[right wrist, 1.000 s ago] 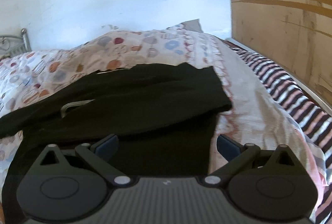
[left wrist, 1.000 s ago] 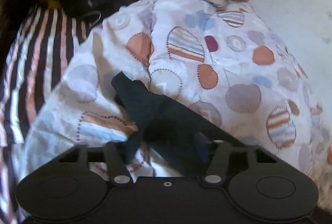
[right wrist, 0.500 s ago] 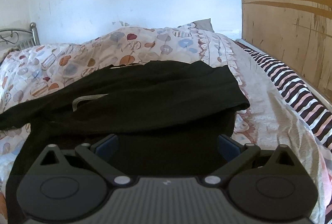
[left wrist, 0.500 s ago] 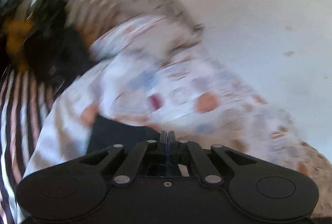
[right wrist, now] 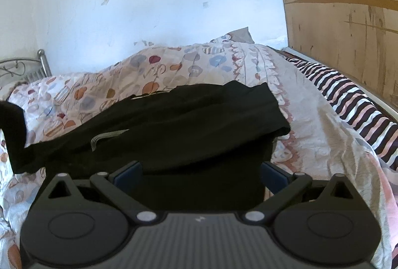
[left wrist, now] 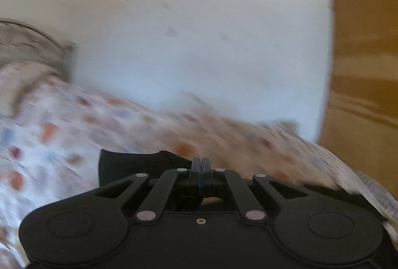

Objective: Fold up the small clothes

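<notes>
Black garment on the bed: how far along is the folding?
Done: the black garment lies on the patterned quilt with its top part doubled over. In hand: the left hand-held gripper is shut on a dark cloth edge; the right hand-held gripper hangs open above. Left: remaining folds.

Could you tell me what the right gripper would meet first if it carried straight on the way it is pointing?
Most likely the black garment lying on the patterned quilt: it fills the space ahead of the open right gripper, though exact depth is unclear.
</notes>
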